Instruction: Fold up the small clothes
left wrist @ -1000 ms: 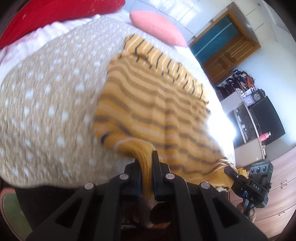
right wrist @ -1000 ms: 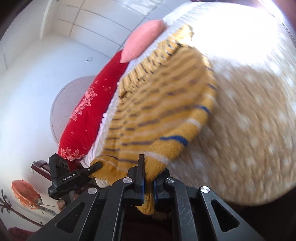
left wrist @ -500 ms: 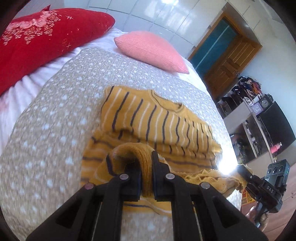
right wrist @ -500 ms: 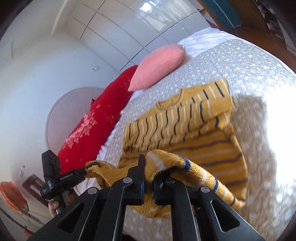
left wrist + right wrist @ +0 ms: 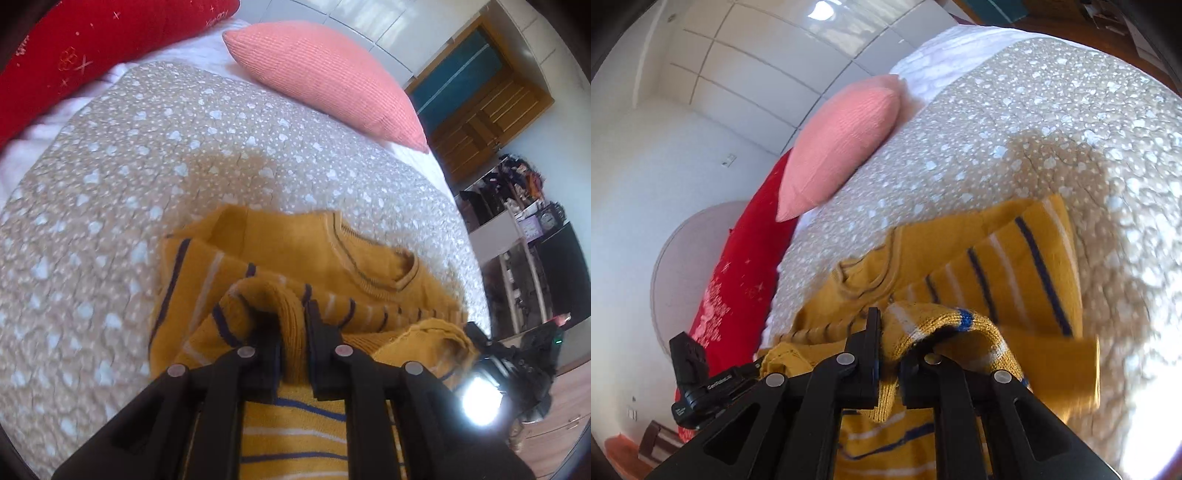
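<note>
A mustard-yellow knit sweater (image 5: 295, 251) with dark blue and white stripes lies on the spotted beige bedspread (image 5: 147, 166), collar (image 5: 388, 280) toward the pillows. My left gripper (image 5: 293, 323) pinches one corner of the ribbed hem, held over the chest part just short of the collar. The jaws are opening slightly, with the knit still filling the gap. In the right wrist view, my right gripper (image 5: 890, 332) pinches the other hem corner of the sweater (image 5: 1015, 258). Its jaws are opening too, with the hem between them and draped over one finger.
A pink pillow (image 5: 321, 74) and a red pillow (image 5: 92, 48) lie at the head of the bed, beyond the sweater. A wooden door (image 5: 480, 110) and cluttered shelves (image 5: 517, 229) stand past the bed's right side. Bare bedspread (image 5: 1034, 110) surrounds the sweater.
Both grippers carried the hem from the near bed edge forward over the sweater to near the collar, doubling the lower half onto the upper half. The fingers now stand a little wider apart.
</note>
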The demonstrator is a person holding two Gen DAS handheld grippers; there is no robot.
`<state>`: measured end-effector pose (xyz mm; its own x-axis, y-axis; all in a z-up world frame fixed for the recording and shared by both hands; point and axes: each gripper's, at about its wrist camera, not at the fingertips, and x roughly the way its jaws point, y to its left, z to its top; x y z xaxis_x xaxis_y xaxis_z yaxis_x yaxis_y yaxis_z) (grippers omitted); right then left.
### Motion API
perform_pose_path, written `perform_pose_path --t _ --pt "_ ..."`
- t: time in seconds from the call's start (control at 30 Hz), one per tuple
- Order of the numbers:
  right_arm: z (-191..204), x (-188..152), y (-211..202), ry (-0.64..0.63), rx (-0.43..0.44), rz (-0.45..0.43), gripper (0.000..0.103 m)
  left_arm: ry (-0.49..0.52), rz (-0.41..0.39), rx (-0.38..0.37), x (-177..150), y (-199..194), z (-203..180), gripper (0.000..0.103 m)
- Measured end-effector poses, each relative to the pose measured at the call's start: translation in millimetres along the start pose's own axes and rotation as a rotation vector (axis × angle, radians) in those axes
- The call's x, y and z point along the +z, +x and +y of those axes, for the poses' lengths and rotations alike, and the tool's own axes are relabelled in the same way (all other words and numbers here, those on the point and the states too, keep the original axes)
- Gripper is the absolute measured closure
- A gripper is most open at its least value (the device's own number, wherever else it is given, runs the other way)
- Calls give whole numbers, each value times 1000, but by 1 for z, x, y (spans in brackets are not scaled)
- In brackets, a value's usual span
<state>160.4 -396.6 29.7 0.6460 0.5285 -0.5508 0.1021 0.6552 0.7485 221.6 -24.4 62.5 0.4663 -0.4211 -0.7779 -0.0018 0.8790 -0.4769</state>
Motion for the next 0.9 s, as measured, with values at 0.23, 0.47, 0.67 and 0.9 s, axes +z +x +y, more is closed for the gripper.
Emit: perform_pose_path --t 0.23,0.47,0.67,0.9 --pt "-22 24 13 132 56 -50 48 -135 -5 -194 28 -2 22 49" --pt "-12 33 -22 109 24 -155 22 -223 -98 -158 37 -42 42 30" --pt "29 7 -33 -144 -37 -54 41 66 -80 35 -8 -58 8 30" --pt "7 -29 -13 -181 -150 63 49 208 -9 295 -52 -40 21 30"
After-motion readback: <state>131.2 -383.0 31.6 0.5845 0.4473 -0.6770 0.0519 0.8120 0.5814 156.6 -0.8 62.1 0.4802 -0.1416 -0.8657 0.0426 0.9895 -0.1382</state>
